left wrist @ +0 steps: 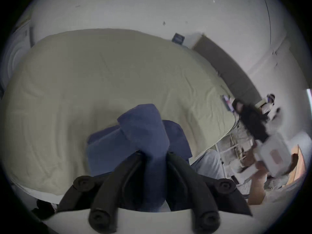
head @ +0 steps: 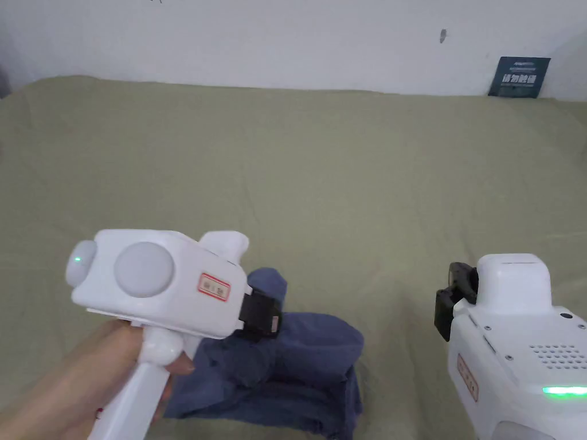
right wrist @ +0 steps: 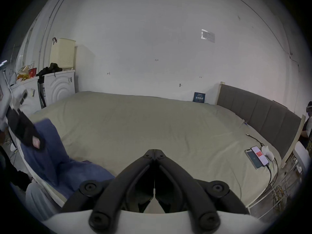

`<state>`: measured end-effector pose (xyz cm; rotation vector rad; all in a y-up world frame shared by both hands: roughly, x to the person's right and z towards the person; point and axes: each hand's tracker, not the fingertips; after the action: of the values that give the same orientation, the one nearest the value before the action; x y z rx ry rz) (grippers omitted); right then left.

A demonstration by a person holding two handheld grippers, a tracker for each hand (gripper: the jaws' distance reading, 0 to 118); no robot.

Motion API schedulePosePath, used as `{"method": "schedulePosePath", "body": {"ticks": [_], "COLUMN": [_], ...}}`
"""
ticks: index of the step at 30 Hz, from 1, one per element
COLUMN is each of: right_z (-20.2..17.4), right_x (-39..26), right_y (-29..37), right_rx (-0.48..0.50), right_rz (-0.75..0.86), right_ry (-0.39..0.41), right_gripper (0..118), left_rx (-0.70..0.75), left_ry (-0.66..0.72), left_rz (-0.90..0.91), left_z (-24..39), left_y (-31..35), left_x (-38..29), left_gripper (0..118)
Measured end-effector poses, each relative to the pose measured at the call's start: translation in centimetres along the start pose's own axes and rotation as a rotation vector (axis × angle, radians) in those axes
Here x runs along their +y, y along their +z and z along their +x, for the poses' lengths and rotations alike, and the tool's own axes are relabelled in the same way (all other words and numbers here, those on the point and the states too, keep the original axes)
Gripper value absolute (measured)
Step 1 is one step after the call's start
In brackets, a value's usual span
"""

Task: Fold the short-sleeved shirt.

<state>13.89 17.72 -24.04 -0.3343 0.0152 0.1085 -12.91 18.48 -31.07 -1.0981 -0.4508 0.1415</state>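
- The shirt (head: 298, 366) is a soft, dark blue heap of crumpled cloth at the near edge of the bed (head: 321, 172), left of the middle, with rounded folds and one bunched hump raised above the rest.
- The left tongs (left wrist: 152, 153) are clenched on that raised hump — in the left gripper view the blue cloth is pinched between both black jaws and bulges out past their tips in a thick roll.
- In the head view the left tongs have a smooth white plastic body with a round dome on its side and a pistol-style handle, held in a hand (head: 86, 372) at the near left.
- The right tongs (right wrist: 154, 150) are clenched on nothing: the two black, ribbed jaws meet tip to tip above bare sheet, well apart from the shirt, to its right.
- The bed wears a pale olive sheet, matte and faintly creased, running to a white wall (head: 286, 40) on the far side.
- A padded grey headboard (right wrist: 263, 109) with upright seams stands at the right — two flat phones (right wrist: 256, 156) lie side by side on the sheet near it, cables attached.
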Motion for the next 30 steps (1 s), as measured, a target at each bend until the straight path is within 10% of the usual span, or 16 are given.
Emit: {"method": "schedulePosePath", "body": {"ticks": [3, 5, 6, 9, 12, 14, 15, 30], "right_z": [0.4, 0.8, 0.9, 1.3, 1.5, 1.5, 1.5, 1.6], "right_x": [0.0, -0.3, -0.5, -1.0, -1.2, -1.2, -1.2, -3.0], "right_y": [0.2, 0.2, 0.2, 0.2, 0.3, 0.3, 0.2, -0.1], "right_rx": [-0.008, -0.012, -0.012, -0.015, -0.013, -0.014, -0.011, 0.001], "right_rz": [0.003, -0.005, -0.01, -0.025, -0.032, -0.031, -0.031, -0.109], "right_ry": [0.0, -0.001, -0.002, 0.0, -0.006, -0.013, -0.021, -0.031], "right_gripper": [0, 0, 0, 0, 0, 0, 0, 0], "left_rx": [0.046, 0.0, -0.009, -0.093, -0.211, -0.282, -0.32, -0.578], "left_ry": [-0.074, -0.066, -0.062, 0.015, 0.152, 0.224, 0.257, 0.355], "left_rz": [-0.029, 0.025, 0.042, 0.133, 0.168, 0.21, 0.209, -0.048], "left_z": [2.7, 3.1, 3.2, 2.5, -0.1, -2.3, -3.4, -5.0], "left_y": [-4.5, -6.0, -6.2, -4.2, -1.4, -0.3, -0.2, -13.1], "left_x": [-0.2, -0.4, -0.4, -0.8, -1.2, -1.5, -1.5, -6.5], "left_gripper": [23, 100, 118, 103, 48, 38, 3, 0]}}
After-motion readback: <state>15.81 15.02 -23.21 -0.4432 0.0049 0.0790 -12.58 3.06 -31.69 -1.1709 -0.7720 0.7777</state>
